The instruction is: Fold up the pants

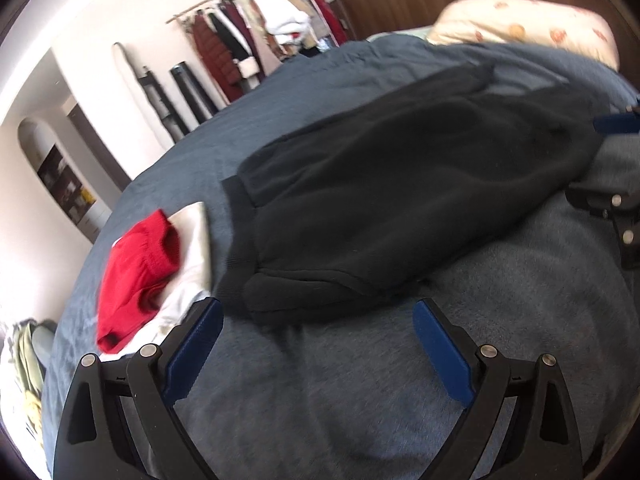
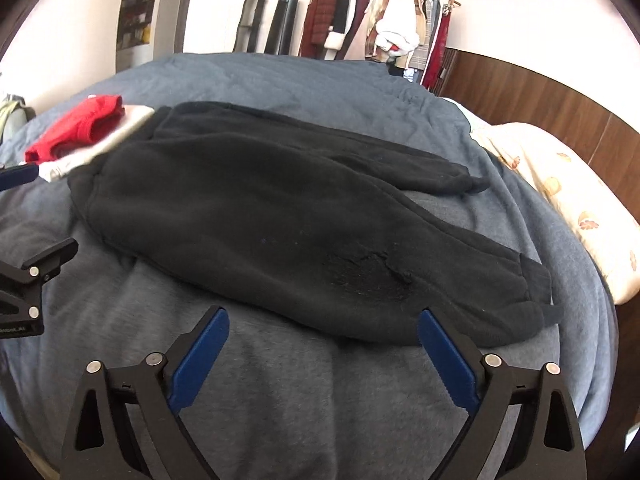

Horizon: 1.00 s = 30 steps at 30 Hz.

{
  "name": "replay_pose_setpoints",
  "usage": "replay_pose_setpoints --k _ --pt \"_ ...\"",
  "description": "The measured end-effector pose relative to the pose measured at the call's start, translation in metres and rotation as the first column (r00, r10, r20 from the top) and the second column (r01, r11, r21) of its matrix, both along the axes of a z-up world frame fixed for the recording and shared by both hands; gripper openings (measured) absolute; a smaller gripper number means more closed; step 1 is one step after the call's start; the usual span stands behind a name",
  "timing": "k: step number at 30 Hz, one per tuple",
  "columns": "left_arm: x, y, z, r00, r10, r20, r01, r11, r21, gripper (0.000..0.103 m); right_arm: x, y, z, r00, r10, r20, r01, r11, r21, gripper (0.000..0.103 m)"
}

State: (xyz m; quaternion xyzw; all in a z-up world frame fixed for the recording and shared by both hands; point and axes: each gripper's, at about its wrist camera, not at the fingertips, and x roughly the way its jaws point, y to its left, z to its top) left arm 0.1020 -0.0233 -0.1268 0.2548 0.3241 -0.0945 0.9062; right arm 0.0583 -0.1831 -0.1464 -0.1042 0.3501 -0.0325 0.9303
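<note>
Black fleece pants (image 1: 400, 184) (image 2: 260, 200) lie flat on the blue-grey bed cover (image 1: 320, 400) (image 2: 300, 400). The waistband (image 1: 236, 232) is at the left; the two leg cuffs (image 2: 536, 288) point right, the farther leg a little apart. My left gripper (image 1: 316, 304) hovers open just before the waistband end's near edge, nothing between its blue pads. My right gripper (image 2: 324, 312) stands open before the near leg's edge, close to a worn patch (image 2: 368, 272), also holding nothing. Each gripper shows at the edge of the other's view.
A folded red garment (image 1: 136, 276) (image 2: 76, 128) rests on a white one (image 1: 192, 248) beside the waistband. A patterned cream pillow (image 1: 520, 24) (image 2: 580, 200) lies at the wooden headboard (image 2: 540, 92). A clothes rack (image 2: 380, 16) stands against the far wall.
</note>
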Motion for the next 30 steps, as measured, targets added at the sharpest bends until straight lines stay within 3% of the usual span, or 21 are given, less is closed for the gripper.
replay_pose_setpoints --k 5,13,18,23,26,30 --pt "0.013 -0.007 -0.011 1.0 -0.006 -0.01 0.007 0.999 0.032 0.095 0.005 -0.005 -0.006 1.0 -0.004 -0.018 0.003 0.999 -0.032 0.089" --pt "0.025 -0.013 -0.017 0.998 -0.052 -0.042 0.053 0.998 0.026 0.063 0.009 -0.006 -0.018 0.999 0.014 -0.037 -0.018 0.995 -0.103 0.076" --pt "0.027 -0.011 -0.013 0.995 -0.061 -0.077 0.059 0.998 -0.029 0.042 0.008 -0.006 -0.02 1.0 0.013 -0.016 -0.015 0.99 -0.137 0.054" --pt "0.028 -0.009 -0.007 0.996 -0.049 -0.079 0.043 0.996 -0.074 0.033 0.009 -0.013 -0.013 1.0 -0.001 0.004 0.002 0.996 -0.085 0.026" --pt "0.029 -0.011 -0.001 0.996 -0.048 -0.07 0.042 0.995 -0.089 0.025 0.009 -0.02 -0.005 0.999 -0.011 0.032 0.012 0.999 -0.037 0.018" --pt "0.03 -0.015 0.008 0.998 -0.034 -0.048 0.029 0.994 -0.107 0.023 0.013 -0.028 0.006 0.999 -0.027 0.044 0.025 0.998 0.05 0.014"
